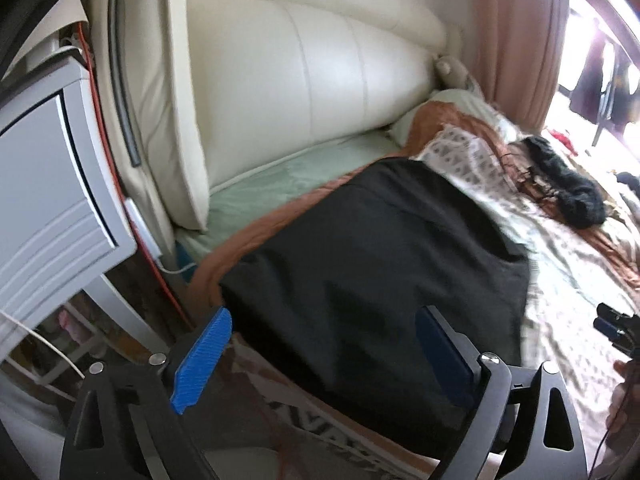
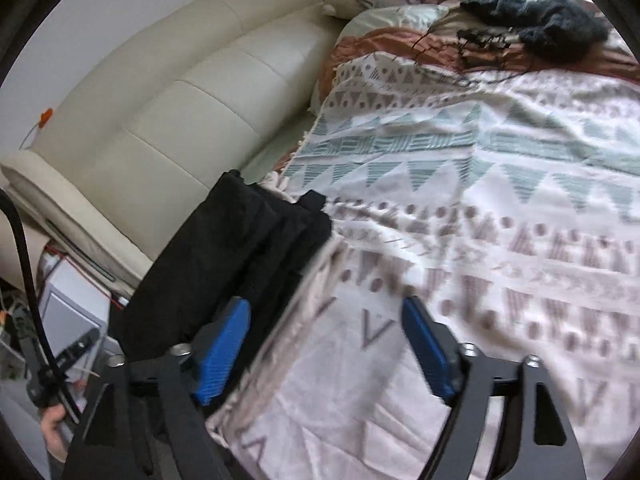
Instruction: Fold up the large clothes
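Observation:
A black garment (image 1: 372, 264) lies folded flat on the bed near its left edge. In the right wrist view it shows as a folded black stack (image 2: 228, 256) at the left. My left gripper (image 1: 320, 352) is open, its blue fingers spread just above the near edge of the garment. My right gripper (image 2: 324, 348) is open over the patterned blanket (image 2: 480, 220), to the right of the garment and apart from it. A second dark fuzzy garment (image 1: 568, 184) lies further up the bed, also seen in the right wrist view (image 2: 540, 16).
A cream padded headboard (image 1: 304, 92) stands behind the bed. A white nightstand (image 1: 48, 184) with an orange cable is at the left. A pink curtain (image 1: 516, 40) hangs at the back right. The other gripper's tip (image 1: 616, 324) shows at the right edge.

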`<state>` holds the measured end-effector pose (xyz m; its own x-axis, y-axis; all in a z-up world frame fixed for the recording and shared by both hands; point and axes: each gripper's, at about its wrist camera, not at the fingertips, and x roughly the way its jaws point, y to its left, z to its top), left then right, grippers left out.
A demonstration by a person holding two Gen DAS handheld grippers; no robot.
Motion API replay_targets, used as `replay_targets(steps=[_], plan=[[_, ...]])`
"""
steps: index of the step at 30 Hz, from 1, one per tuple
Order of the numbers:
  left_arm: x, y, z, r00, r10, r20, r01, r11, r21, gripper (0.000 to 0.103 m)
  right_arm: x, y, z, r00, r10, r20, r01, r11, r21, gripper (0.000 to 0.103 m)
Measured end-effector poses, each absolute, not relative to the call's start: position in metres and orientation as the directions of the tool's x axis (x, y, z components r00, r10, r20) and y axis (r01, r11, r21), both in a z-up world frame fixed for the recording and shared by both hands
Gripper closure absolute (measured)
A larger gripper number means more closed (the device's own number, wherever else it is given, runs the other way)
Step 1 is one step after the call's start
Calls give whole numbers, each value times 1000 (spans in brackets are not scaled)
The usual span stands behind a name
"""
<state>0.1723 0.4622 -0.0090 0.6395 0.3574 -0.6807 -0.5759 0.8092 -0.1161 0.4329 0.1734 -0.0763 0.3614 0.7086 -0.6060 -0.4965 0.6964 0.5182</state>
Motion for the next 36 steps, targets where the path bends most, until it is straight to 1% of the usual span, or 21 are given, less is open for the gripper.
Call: replay_targets(steps=[3, 6, 15, 25, 30, 36], plan=[[169, 442, -5, 677, 324, -661, -547, 823, -157, 5, 420, 154, -66, 398, 681, -615, -493, 724, 482, 7], [165, 424, -5, 705, 288, -648, -514, 837, -187, 3, 407, 134, -58, 434, 647, -626, -489, 753, 439, 1], [154, 367, -5, 769, 197, -608, -401, 889, -220, 3, 362, 72, -39, 534, 569, -626, -461, 816, 348, 1], [130, 301, -4, 800, 122, -588, -276, 944, -179, 3, 310, 14, -22, 608, 512, -606, -417, 856, 305, 1], [106, 271, 1, 825, 91, -558, -221, 960, -170, 3, 275, -14, -13, 642, 474, -602, -394, 878, 271, 1], [75, 237, 5, 837, 66, -544, -171, 974, -145, 3, 228, -48, -7, 691, 426, -584, -358, 904, 235, 1]])
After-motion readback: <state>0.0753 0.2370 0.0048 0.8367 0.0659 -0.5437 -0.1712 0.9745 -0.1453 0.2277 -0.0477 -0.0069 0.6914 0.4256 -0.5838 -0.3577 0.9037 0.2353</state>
